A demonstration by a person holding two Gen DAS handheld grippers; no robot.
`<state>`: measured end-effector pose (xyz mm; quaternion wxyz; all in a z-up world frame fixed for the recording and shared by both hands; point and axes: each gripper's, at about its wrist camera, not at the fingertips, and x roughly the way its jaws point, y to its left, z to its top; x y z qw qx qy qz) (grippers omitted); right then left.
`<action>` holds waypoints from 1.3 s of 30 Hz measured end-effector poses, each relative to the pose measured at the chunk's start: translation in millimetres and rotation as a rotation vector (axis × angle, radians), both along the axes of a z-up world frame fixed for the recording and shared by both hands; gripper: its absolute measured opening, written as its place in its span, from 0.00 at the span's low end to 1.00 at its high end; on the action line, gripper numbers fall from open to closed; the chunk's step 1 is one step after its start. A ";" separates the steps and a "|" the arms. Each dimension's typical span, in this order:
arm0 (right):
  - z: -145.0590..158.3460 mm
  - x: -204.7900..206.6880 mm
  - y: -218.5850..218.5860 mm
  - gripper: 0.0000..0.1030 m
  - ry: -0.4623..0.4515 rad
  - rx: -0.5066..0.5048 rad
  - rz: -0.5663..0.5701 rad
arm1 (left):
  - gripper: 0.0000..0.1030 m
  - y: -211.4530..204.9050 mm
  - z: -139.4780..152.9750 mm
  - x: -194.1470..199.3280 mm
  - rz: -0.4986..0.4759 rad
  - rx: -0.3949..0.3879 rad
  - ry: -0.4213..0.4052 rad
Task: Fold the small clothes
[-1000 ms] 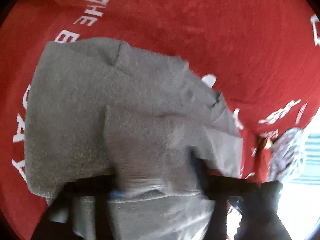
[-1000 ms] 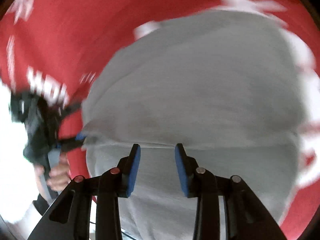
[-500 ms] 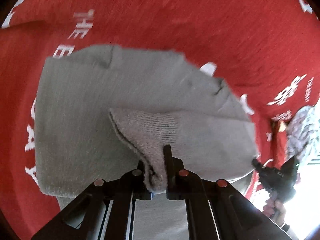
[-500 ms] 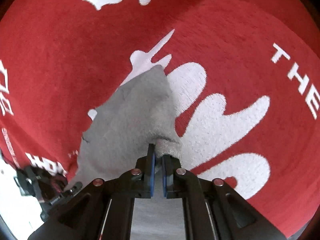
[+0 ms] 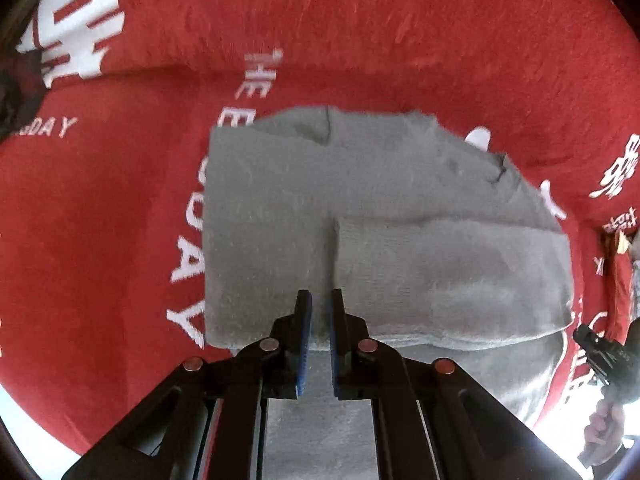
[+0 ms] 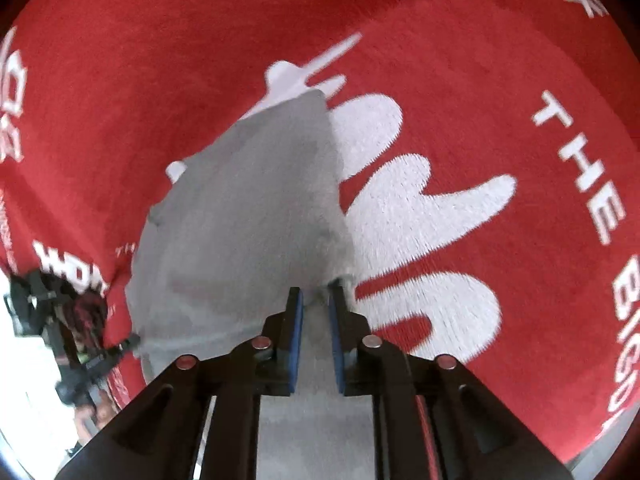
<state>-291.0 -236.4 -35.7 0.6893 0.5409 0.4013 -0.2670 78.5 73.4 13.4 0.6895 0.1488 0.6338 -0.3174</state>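
Note:
A small grey knit garment lies on a red blanket with white lettering. One sleeve is folded flat across its body, ribbed cuff toward the middle. My left gripper hovers above the cuff's edge, pointing steeply down. It is shut to a slim gap, and I see no cloth pinched in it. In the right wrist view the garment tapers away from me. My right gripper sits at its near right corner. Its jaws are opening, and the cloth edge lies at the fingertips with the pads off it.
The red blanket spreads all around the garment. A person's hand shows at the lower right of the left wrist view, beside a bright area past the blanket's edge. A patterned cloth peeks in at the right rim.
My left gripper, shut on the sleeve cuff half a second ago, has risen and the sleeve now lies flat. My right gripper had closed on the garment's corner; its pads have since parted.

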 end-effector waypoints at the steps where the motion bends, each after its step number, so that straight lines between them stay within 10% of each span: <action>1: 3.2 -2.5 -3.5 0.28 -0.010 -0.009 -0.005 | 0.08 -2.6 4.4 -0.6 -0.006 -0.009 -0.012; 10: -43.8 17.8 -67.1 0.37 -0.072 0.121 -0.093 | 0.08 -56.0 -11.4 -27.9 -0.092 0.026 -0.055; 12: -50.3 29.5 -69.3 0.22 -0.072 0.153 -0.062 | 0.08 -59.9 -21.6 -33.3 -0.107 0.072 -0.075; 13: -45.9 34.5 -69.2 0.08 -0.060 0.136 -0.032 | 0.08 -59.6 -24.3 -35.4 -0.116 0.082 -0.089; 21: -28.2 64.4 -56.4 0.08 0.197 -0.161 0.228 | 0.08 -63.9 -23.5 -45.8 -0.160 0.094 -0.142; 32: 17.8 38.8 -28.1 0.09 0.191 -0.183 0.142 | 0.08 -55.2 -22.6 -51.3 -0.150 0.134 -0.141; 39: -9.5 49.7 2.8 0.08 0.232 -0.157 0.188 | 0.08 -54.2 -21.9 -54.1 -0.167 0.153 -0.147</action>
